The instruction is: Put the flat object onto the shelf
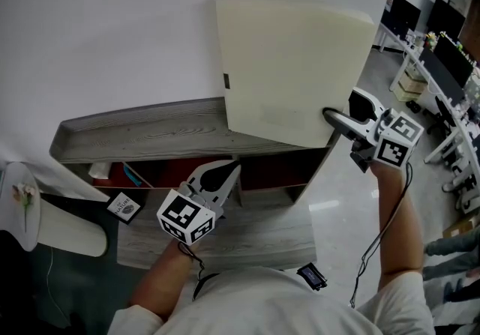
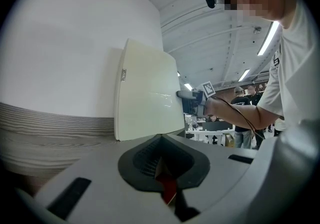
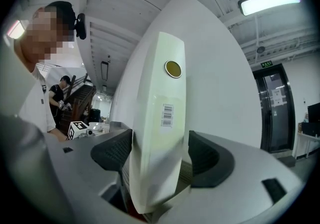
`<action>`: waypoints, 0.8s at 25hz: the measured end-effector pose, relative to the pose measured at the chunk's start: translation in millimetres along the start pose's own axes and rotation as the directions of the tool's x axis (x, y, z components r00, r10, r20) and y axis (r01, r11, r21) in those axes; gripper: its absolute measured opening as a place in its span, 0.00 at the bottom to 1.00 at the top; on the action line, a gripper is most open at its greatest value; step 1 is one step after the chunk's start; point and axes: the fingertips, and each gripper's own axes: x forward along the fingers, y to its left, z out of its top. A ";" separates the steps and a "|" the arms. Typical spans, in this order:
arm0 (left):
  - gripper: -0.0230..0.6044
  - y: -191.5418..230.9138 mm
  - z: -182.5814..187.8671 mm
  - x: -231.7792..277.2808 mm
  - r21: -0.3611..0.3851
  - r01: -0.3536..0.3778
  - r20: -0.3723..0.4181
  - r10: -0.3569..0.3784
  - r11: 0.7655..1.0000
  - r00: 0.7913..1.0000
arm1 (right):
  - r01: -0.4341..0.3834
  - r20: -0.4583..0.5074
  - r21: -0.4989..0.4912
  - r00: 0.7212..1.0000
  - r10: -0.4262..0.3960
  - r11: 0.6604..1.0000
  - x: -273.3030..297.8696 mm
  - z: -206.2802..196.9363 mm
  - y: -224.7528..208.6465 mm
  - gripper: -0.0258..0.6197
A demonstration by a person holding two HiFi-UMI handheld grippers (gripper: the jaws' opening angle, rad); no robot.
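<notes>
While the cream flat object [image 1: 289, 71] stands on edge atop the grey shelf [image 1: 150, 131], toward its 3 o'clock end and close against the white wall [image 1: 112, 26], the right gripper [image 1: 335, 118] sits at the object's 4 o'clock corner. Its fingers [image 3: 206, 155] are spread wide with the object's edge between them. A clear gap shows beside the right one, so I would say they straddle the edge without pinching it. The left gripper [image 1: 229, 171] hangs off at 6 o'clock, in front of the shelf's lower compartments. Its fingers are brought together on nothing, and it touches neither the shelf nor the object.

To my eye this is the letting-go step: the object's weight looks to be on the shelf top, and the placing itself seems done. The next move calls for drawing the right gripper straight back toward 3 o'clock, keeping the fingers wide so neither drags the edge along. Standing so upright, the object could tip forward if nudged. I cannot tell whether its top actually rests on the wall.
</notes>
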 end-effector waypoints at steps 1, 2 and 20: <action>0.06 -0.3 0.1 -1.0 0.000 0.003 0.001 -0.003 1.000 1.000 | 0.006 0.004 -0.006 1.000 -0.006 1.000 -1.9 2.3 1.5 0.55; 0.06 -0.7 0.4 -2.0 -0.001 0.007 0.002 -0.007 1.000 1.000 | 0.012 0.007 -0.014 1.000 -0.012 1.000 -4.2 4.3 3.4 0.55; 0.06 0.3 4.8 -47.8 0.002 0.119 0.020 -0.119 0.993 0.993 | 0.321 0.013 -0.045 0.947 -0.320 0.946 -43.7 -19.6 70.6 0.55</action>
